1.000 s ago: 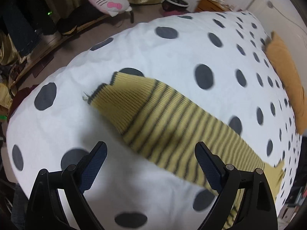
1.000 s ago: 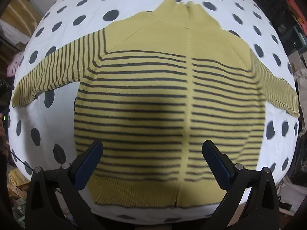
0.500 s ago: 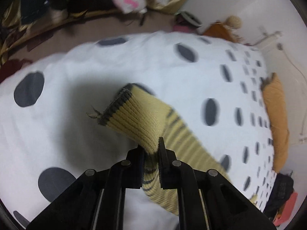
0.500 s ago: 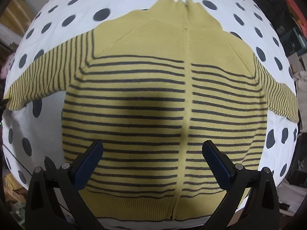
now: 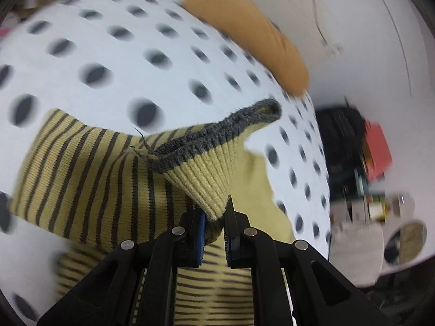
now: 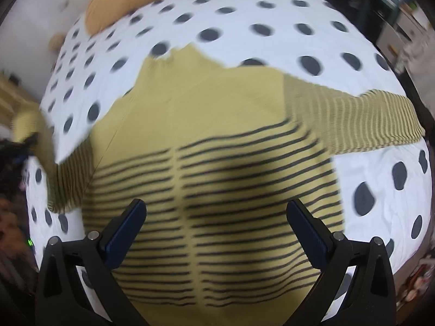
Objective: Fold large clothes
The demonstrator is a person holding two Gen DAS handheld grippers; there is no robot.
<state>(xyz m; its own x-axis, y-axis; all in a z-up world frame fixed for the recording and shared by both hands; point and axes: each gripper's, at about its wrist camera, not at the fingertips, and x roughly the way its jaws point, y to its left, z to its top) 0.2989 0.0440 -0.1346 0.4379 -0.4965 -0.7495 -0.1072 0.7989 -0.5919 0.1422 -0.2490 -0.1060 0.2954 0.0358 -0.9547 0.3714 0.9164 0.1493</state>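
two grippers over one yellow striped sweater (image 6: 217, 141), spread flat on a white bedsheet with dark dots (image 6: 272, 8). left gripper (image 5: 214, 217) clamped tight on the ribbed sleeve cuff (image 5: 206, 174), grey-edged, lifted off the sheet above the striped body. right gripper (image 6: 216, 225) spread wide over the sweater's lower back, gripping nothing. orange pillow (image 5: 244, 30) at the bed's far edge.

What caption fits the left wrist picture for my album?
Left tool shut on the sweater cuff, lifted over the spotted sheet.
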